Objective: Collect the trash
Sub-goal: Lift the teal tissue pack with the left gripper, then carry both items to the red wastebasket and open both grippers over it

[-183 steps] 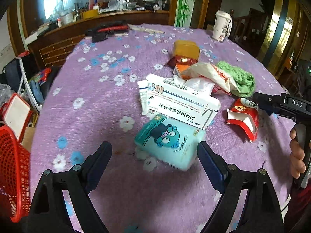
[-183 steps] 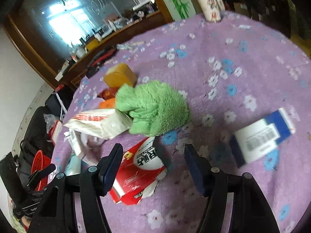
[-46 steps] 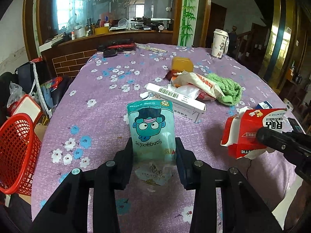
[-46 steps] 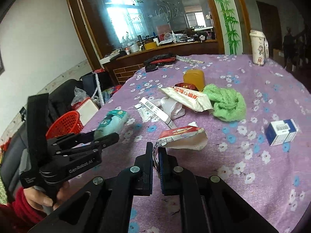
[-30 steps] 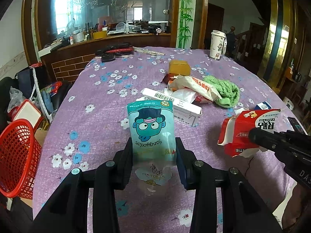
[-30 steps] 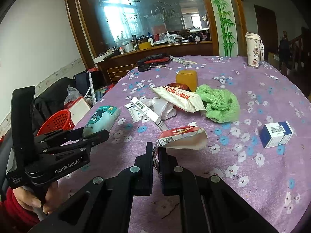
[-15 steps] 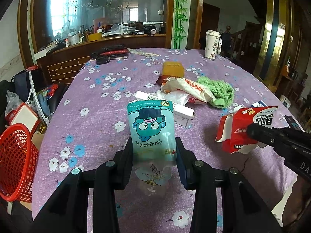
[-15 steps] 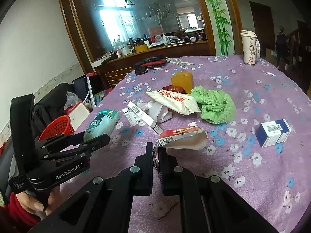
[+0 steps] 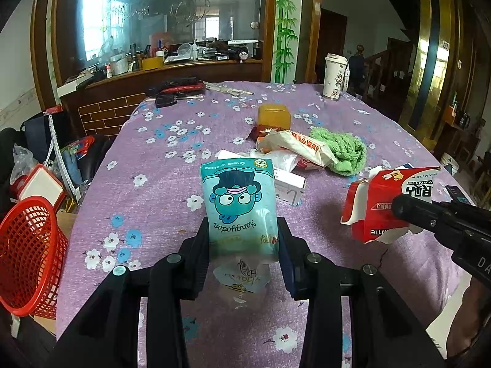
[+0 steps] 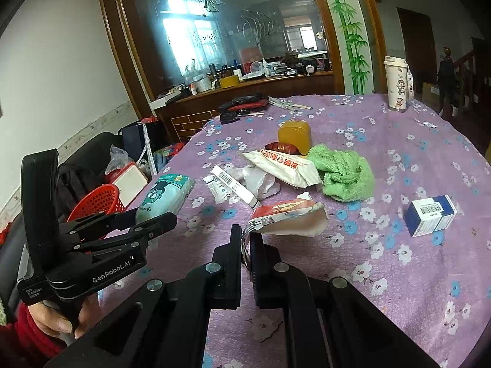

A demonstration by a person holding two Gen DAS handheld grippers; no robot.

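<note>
My left gripper (image 9: 244,233) is shut on a teal cartoon-face pouch (image 9: 241,202) and holds it above the purple flowered table (image 9: 159,165). The pouch also shows in the right wrist view (image 10: 164,197). My right gripper (image 10: 245,239) is shut on a torn red and white carton (image 10: 287,214), held above the table; the carton also shows in the left wrist view (image 9: 386,199). A red mesh basket (image 9: 27,254) stands off the table's left edge, also seen in the right wrist view (image 10: 98,201).
On the table lie a white barcode box (image 10: 234,185), a white wrapper with red print (image 10: 282,165), a green cloth (image 10: 345,174), an orange block (image 10: 294,136), a blue and white box (image 10: 431,214) and a white cup (image 10: 397,84). Bags sit on the floor to the left.
Both grippers closed on the pouch and the carton and lifted them off the table. Over the last second both have drawn back a little from the pile.
</note>
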